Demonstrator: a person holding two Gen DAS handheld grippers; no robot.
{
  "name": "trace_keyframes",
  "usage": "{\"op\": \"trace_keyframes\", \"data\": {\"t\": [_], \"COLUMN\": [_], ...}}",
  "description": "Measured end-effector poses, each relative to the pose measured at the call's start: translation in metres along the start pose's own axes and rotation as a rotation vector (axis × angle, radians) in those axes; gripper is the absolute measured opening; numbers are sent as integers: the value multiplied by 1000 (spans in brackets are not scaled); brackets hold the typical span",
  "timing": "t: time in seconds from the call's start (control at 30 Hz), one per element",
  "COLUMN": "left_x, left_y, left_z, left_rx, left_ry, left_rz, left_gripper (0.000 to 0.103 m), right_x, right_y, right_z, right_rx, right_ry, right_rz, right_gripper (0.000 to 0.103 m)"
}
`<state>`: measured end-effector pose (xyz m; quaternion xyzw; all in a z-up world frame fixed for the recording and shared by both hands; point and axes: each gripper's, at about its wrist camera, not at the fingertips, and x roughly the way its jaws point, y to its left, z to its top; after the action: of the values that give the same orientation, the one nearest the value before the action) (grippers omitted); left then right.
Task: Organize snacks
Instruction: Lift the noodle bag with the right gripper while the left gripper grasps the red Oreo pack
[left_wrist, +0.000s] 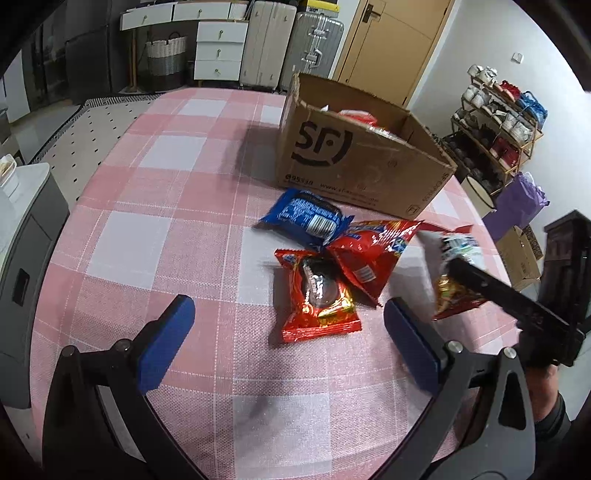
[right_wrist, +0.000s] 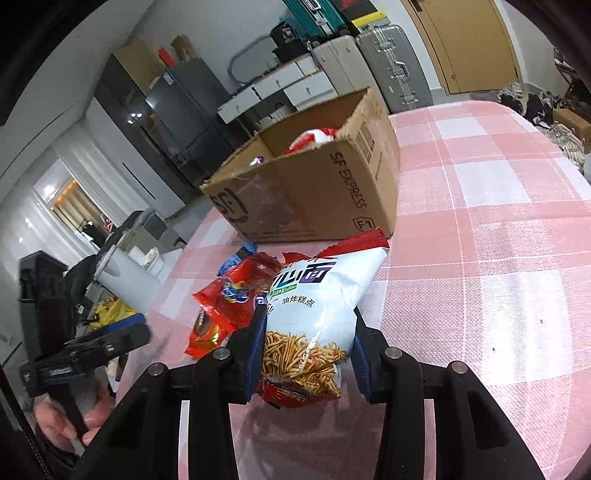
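My right gripper (right_wrist: 308, 336) is shut on a white noodle-snack bag (right_wrist: 314, 306), squeezing its lower half and holding it just above the pink checked tablecloth. The same bag (left_wrist: 452, 273) shows blurred at the right of the left wrist view, with the right gripper (left_wrist: 458, 271) across it. My left gripper (left_wrist: 288, 325) stands open above the cloth, a red snack packet (left_wrist: 317, 295) lying between and beyond its blue pads. Past it lie a red triangular bag (left_wrist: 373, 251) and a blue packet (left_wrist: 306, 218). An open cardboard box (left_wrist: 354, 158) holds some snacks.
The cardboard box (right_wrist: 314, 192) stands at the table's far side. The red packets (right_wrist: 229, 299) lie left of the held bag. A shoe rack (left_wrist: 498, 122) and purple bag stand off the table's right edge. Suitcases and drawers line the back wall.
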<state>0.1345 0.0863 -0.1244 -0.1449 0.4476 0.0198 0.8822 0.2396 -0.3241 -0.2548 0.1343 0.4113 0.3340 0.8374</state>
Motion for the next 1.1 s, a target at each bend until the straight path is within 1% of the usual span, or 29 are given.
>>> {"op": "trace_keyframes", "data": {"t": [0.2,0.47,0.77,0.8,0.87,0.97,1.0,1.07,1.1], "left_x": [12,40,70,73,78,82,83,83,81], "left_y": [-9,-16,-17,-18,-23,-26,-26,-27,-28], "left_z": [-1,0,0,0,1,3,3,4,4], "left_rx": [17,30,41,45,83,99,100,107,120], "left_ry": [26,74,124,123,125,129,130,130,125], "left_rz": [13,39,66,68,100,115,118,110,109], "left_gripper": [102,102,102,102,102,102,101,96,87], "right_x": [-20,-43,-59,-60,-62,-63,-64,-63,-64], "right_y": [-4,-7,-16,-17,-18,-20,-20,-21,-20], "right_z": [-3,-6,-2,-1,-1,0,0,0,0], "right_rx": [3,-4,-1,-2,-3,3,4,2,1], "right_ry": [-30,-60,-84,-85,-88,-92,-91,-93,-94], "right_rz": [12,19,-2,-5,-8,-11,-11,-10,-10], "right_gripper": [41,41,41,41,41,41,41,41,41]}}
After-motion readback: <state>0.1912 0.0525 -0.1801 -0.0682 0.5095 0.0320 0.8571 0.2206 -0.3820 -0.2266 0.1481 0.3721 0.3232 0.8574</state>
